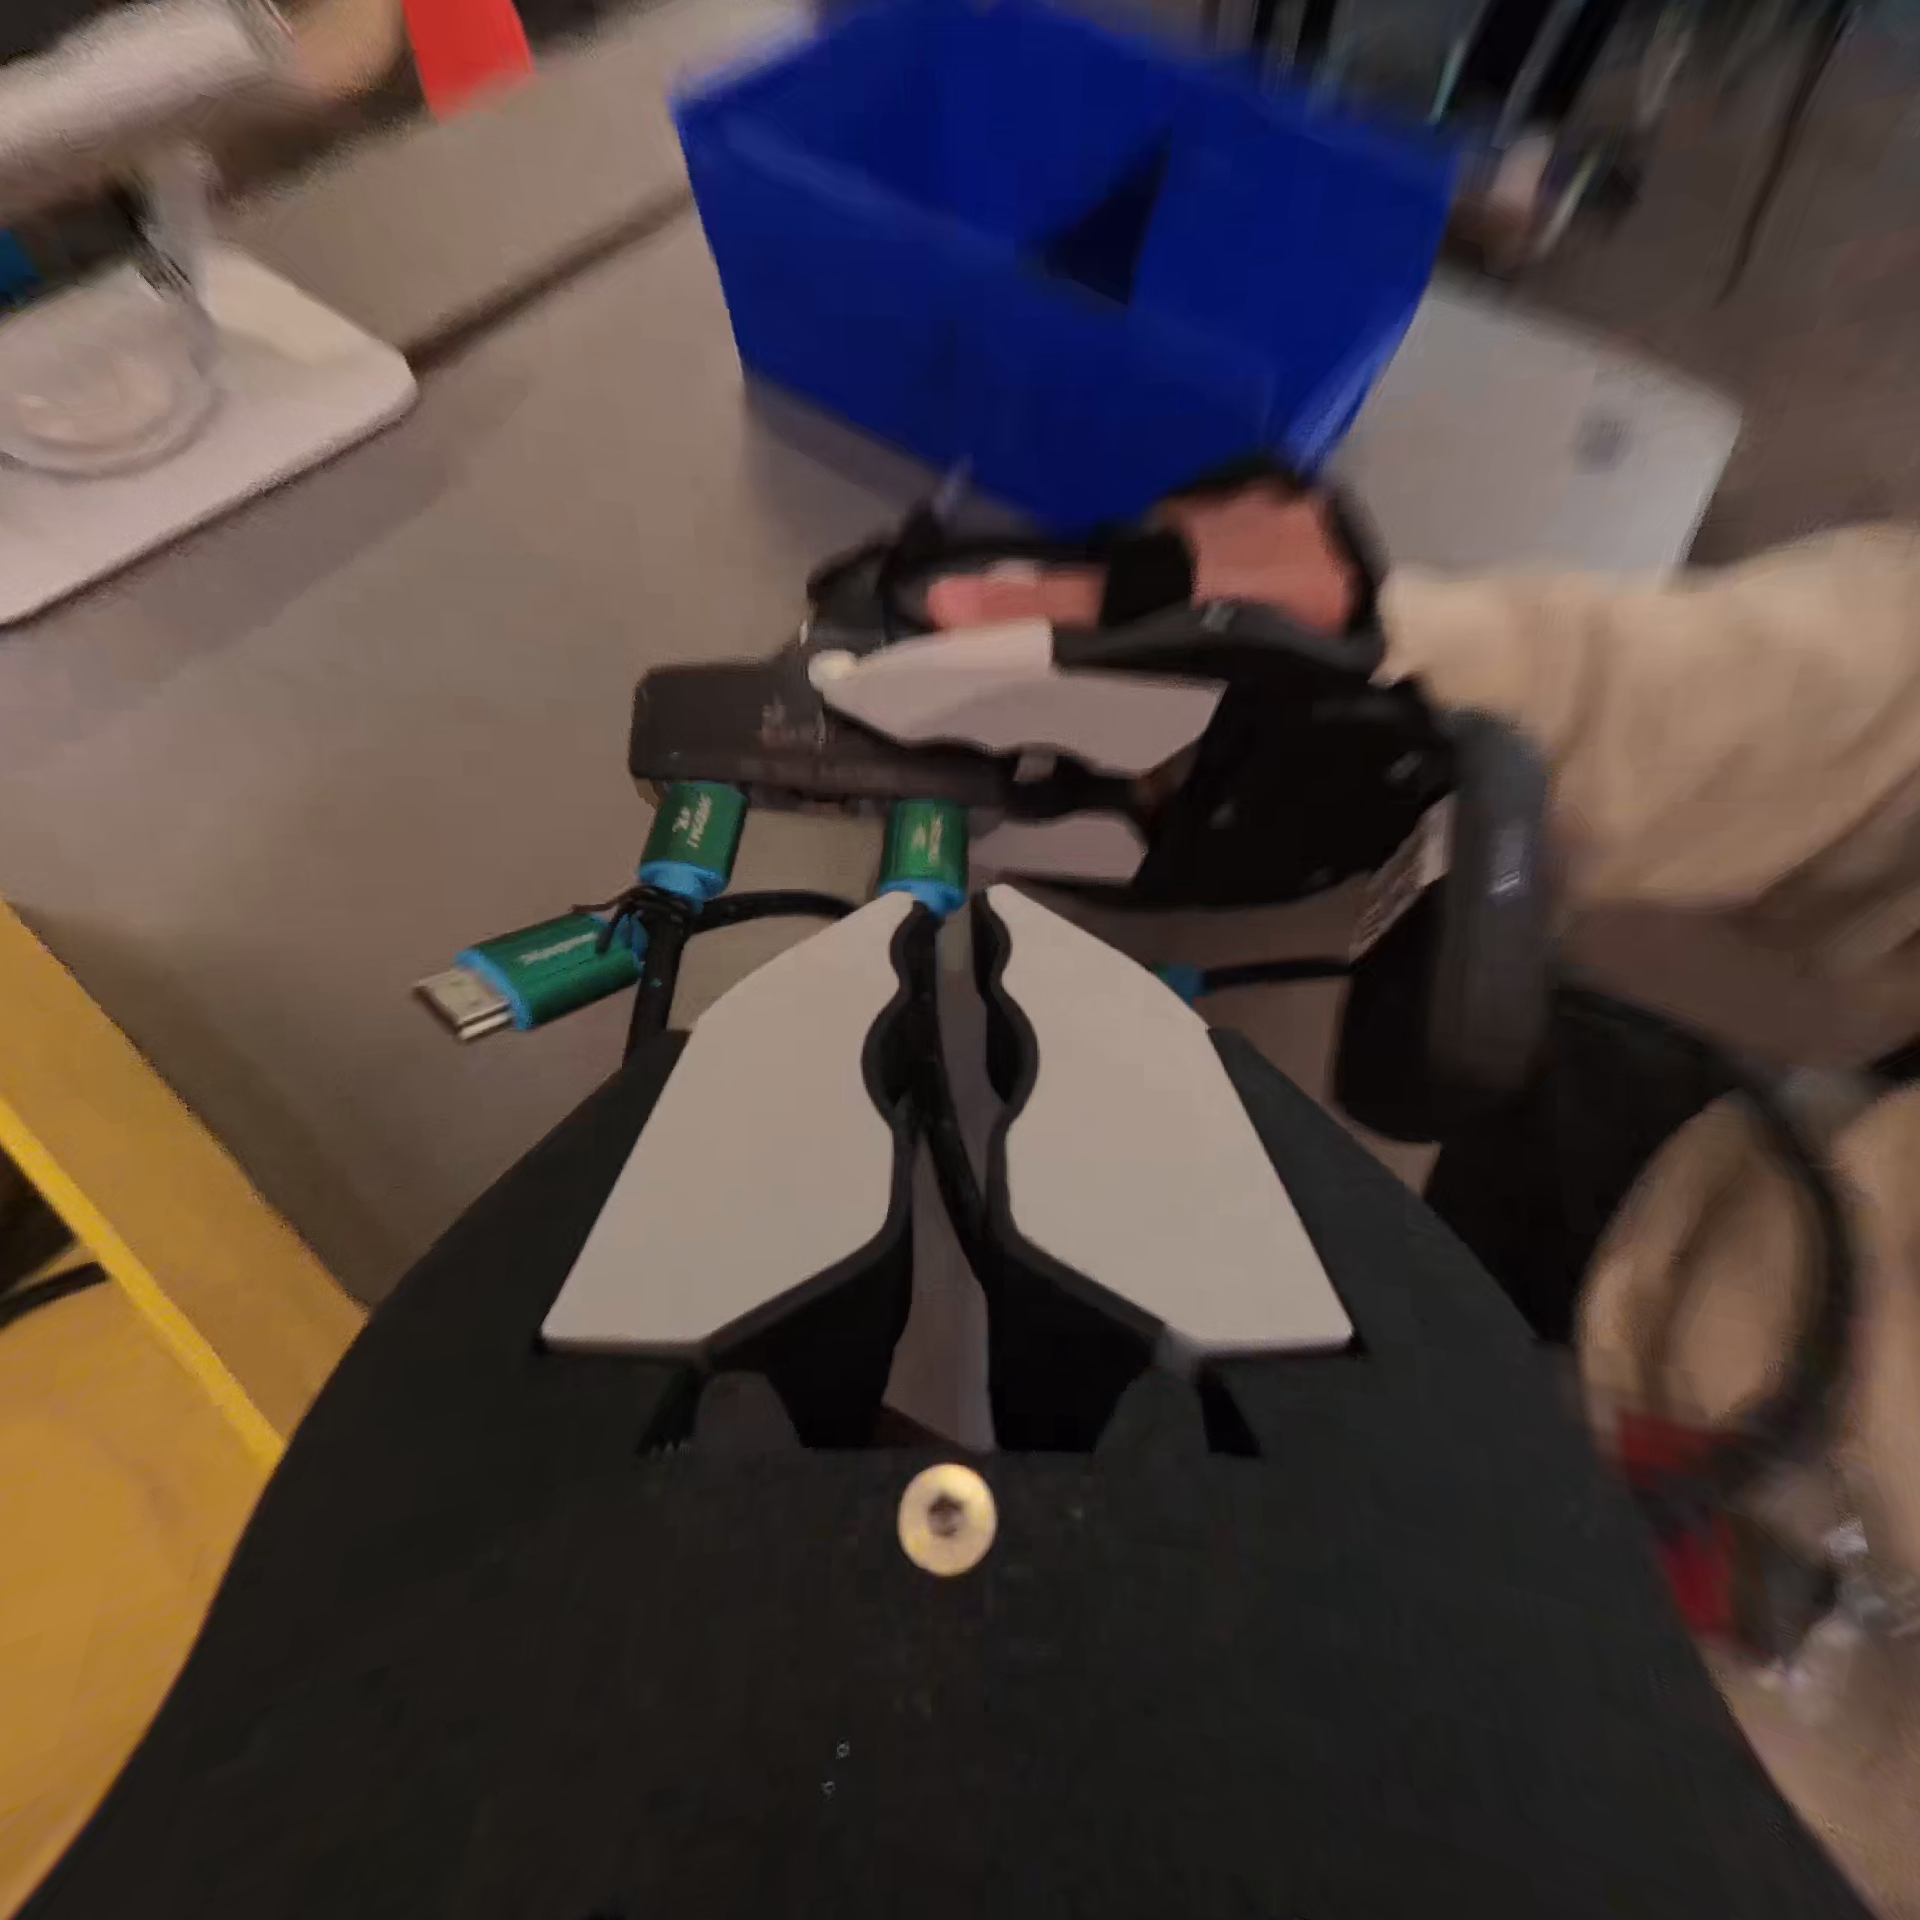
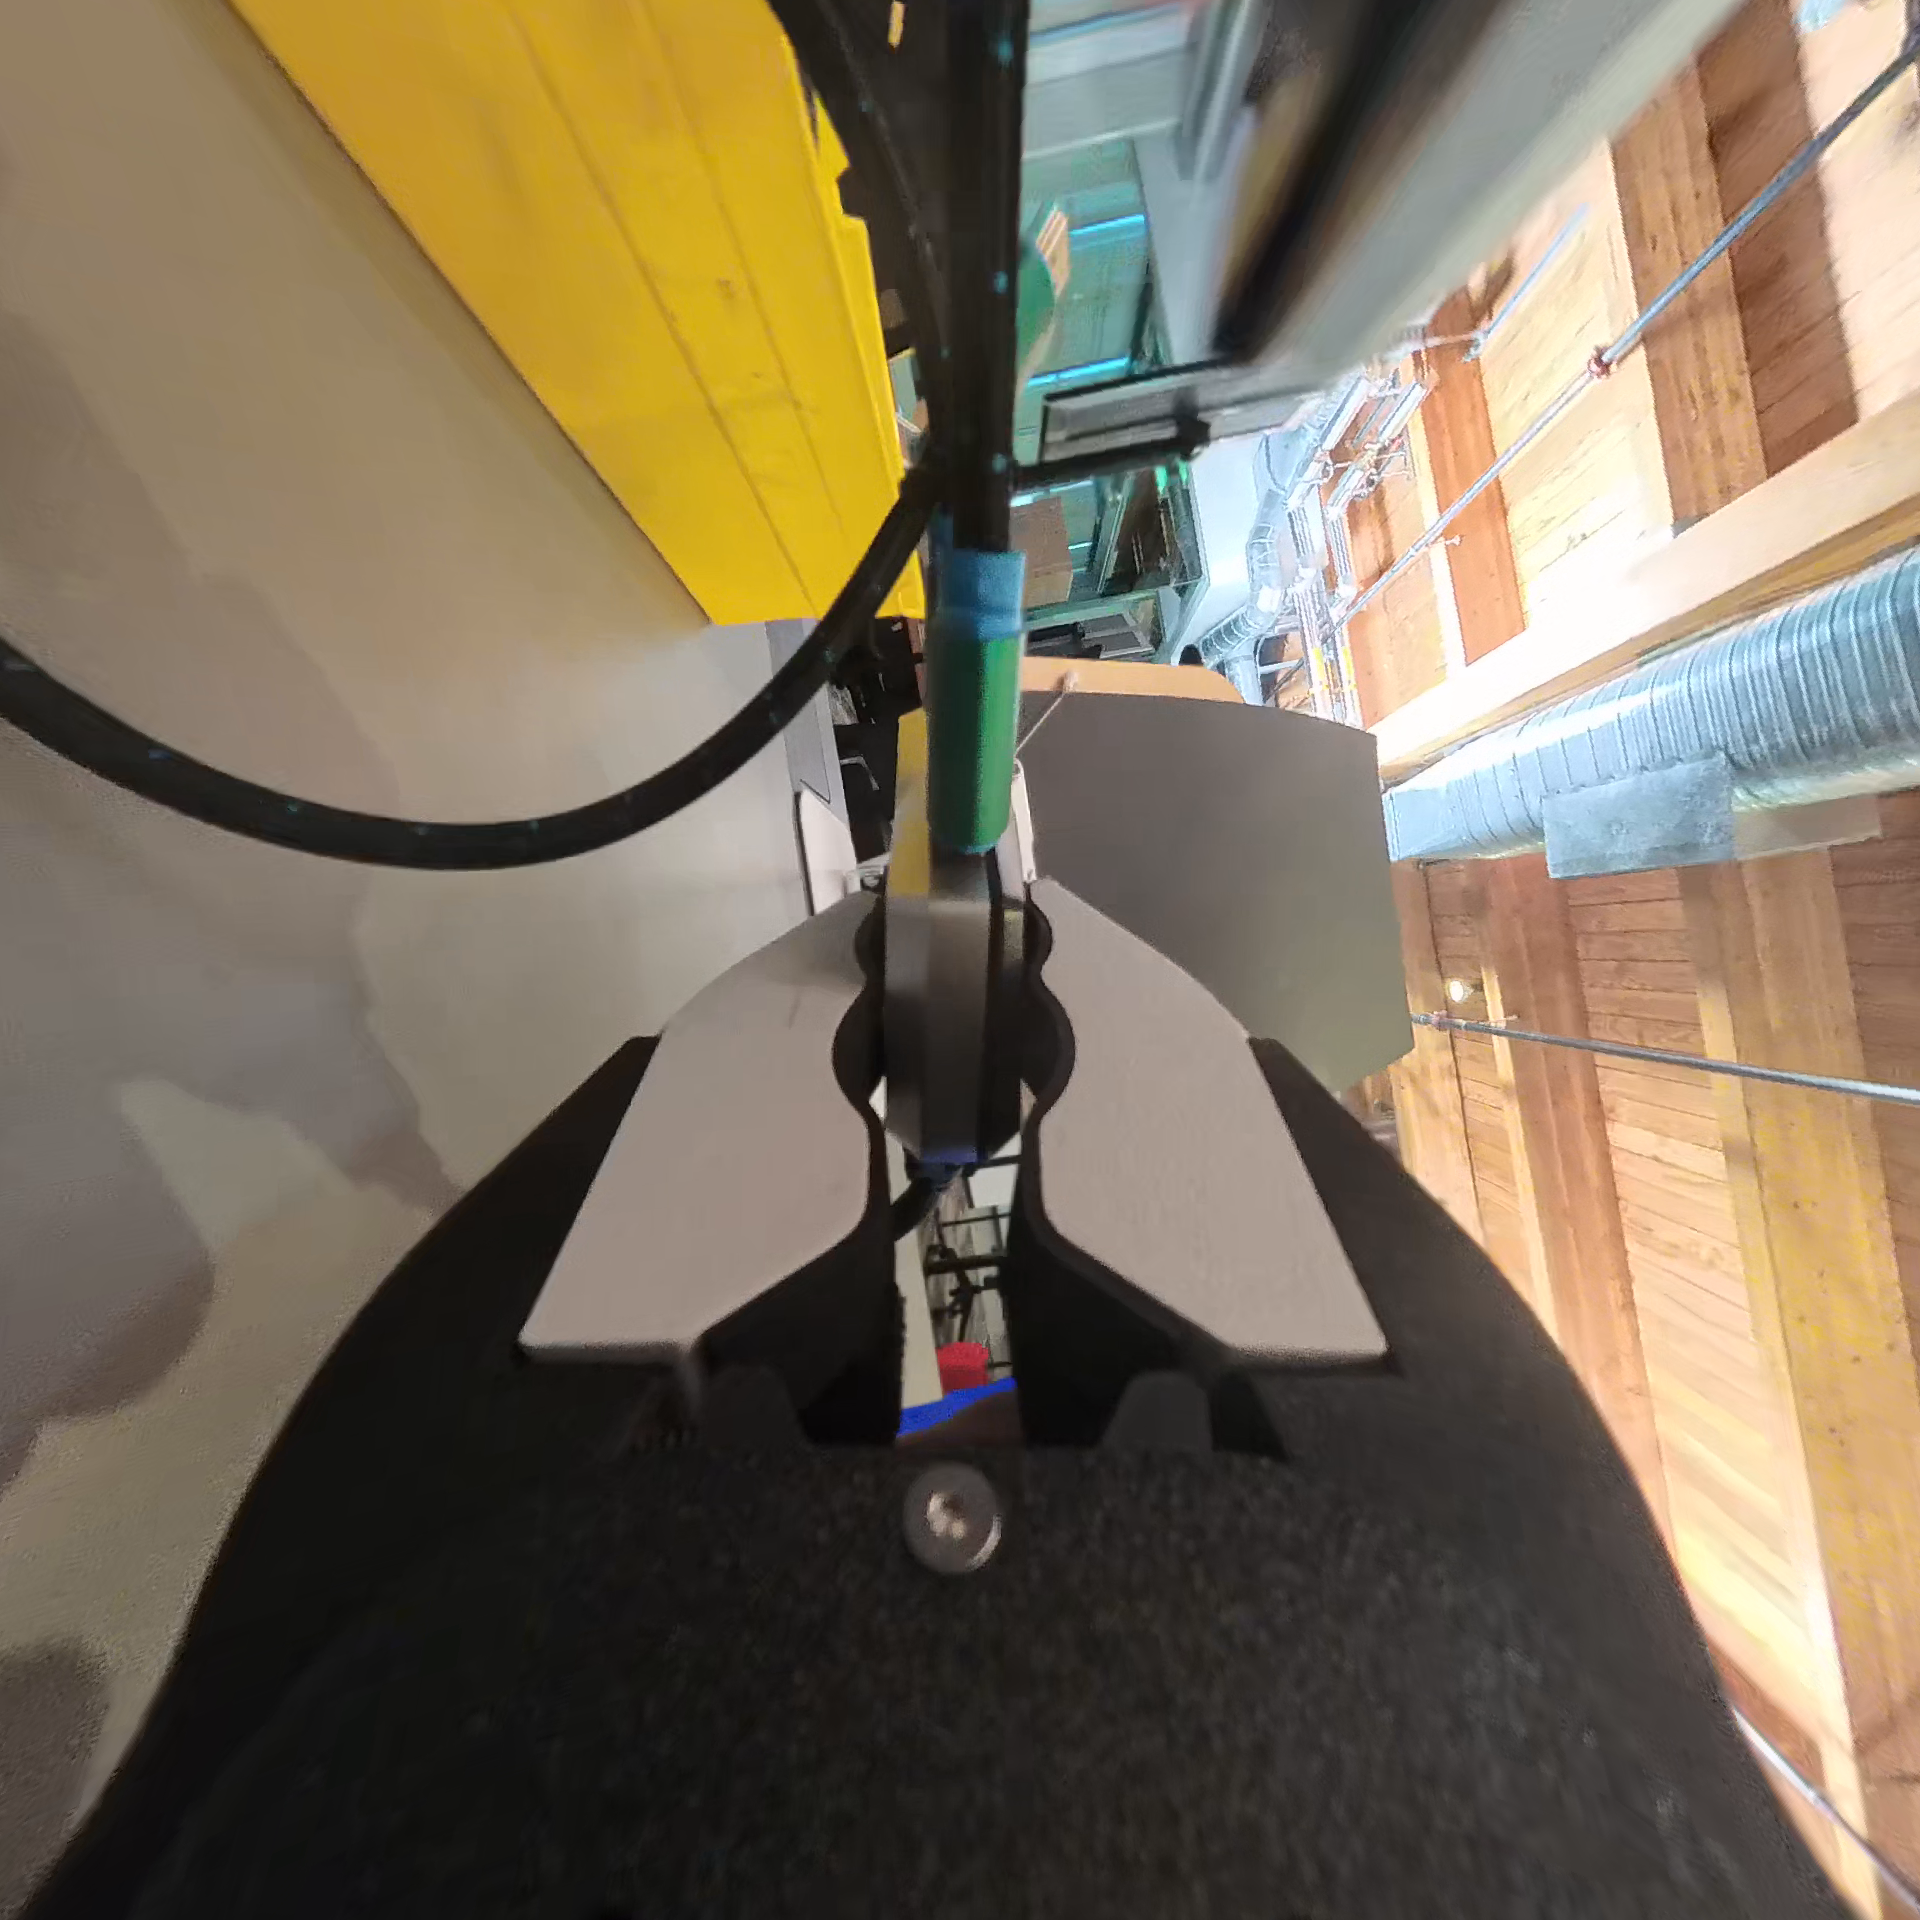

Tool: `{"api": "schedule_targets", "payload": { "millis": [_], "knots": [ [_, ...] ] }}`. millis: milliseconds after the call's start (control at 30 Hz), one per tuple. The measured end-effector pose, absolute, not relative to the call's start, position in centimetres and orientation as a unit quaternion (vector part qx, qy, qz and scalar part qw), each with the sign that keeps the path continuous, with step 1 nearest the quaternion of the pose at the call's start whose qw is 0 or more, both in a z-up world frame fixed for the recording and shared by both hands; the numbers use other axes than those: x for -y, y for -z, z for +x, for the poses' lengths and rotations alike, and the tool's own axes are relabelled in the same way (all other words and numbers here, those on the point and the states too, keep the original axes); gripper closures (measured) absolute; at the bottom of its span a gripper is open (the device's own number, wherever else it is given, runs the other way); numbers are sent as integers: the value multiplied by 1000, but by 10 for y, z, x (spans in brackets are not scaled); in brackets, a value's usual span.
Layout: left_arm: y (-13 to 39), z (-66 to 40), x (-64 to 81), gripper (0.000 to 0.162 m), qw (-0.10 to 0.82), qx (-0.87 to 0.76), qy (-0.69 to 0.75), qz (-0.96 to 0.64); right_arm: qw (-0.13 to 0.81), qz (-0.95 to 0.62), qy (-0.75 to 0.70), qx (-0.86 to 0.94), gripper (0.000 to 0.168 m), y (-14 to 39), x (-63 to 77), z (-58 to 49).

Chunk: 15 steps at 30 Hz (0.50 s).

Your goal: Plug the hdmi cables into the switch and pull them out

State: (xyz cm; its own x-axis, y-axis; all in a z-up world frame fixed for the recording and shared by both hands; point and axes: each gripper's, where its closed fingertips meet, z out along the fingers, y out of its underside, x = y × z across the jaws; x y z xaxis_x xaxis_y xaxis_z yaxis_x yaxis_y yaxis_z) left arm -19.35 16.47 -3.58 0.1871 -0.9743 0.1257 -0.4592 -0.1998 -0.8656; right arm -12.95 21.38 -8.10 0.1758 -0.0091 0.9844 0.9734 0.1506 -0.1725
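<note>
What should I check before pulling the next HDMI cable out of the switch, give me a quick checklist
1. Right gripper clamped on the switch: ok, its fingers are shut on the flat body in both views.
2. Left gripper gripping the right plug: not ok, its fingers are closed on the black cable just behind the plug, not on the green shell.
3. Plugs seated: ok, the right plug and the left plug both sit in the switch edge.
4. Third plug out of the way: ok, it lies loose on the table to the left.
5. Pull line straight along the plug: cannot tell, the picture is motion blurred.
</note>
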Motion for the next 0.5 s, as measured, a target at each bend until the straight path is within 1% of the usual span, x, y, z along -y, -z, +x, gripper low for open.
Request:
{"api": "schedule_targets", "payload": {
  "millis": [100,133,200,267,333,400,500],
  "knots": [
    [-6,-240,-167,143,439,-368,491,-657,576,-489,419,503,147,80,-217,-123],
    [-8,-260,-170,144,463,-314,516,-649,575,-489,419,505,147,76,-219,-120],
    [9,-294,-171,150,487,-232,543,-643,583,-492,408,502,147,57,-225,-114],
    [47,-309,-167,157,483,-207,540,-658,607,-493,406,472,147,13,-233,-103],
    [74,-308,-161,158,442,-225,522,-694,631,-491,401,447,147,-42,-240,-91],
    [79,-304,-158,154,440,-265,494,-701,645,-492,394,432,147,-98,-245,-77],
    [90,-300,-155,154,439,-296,464,-711,671,-526,317,416,147,-171,-249,-58]
  ]
}}
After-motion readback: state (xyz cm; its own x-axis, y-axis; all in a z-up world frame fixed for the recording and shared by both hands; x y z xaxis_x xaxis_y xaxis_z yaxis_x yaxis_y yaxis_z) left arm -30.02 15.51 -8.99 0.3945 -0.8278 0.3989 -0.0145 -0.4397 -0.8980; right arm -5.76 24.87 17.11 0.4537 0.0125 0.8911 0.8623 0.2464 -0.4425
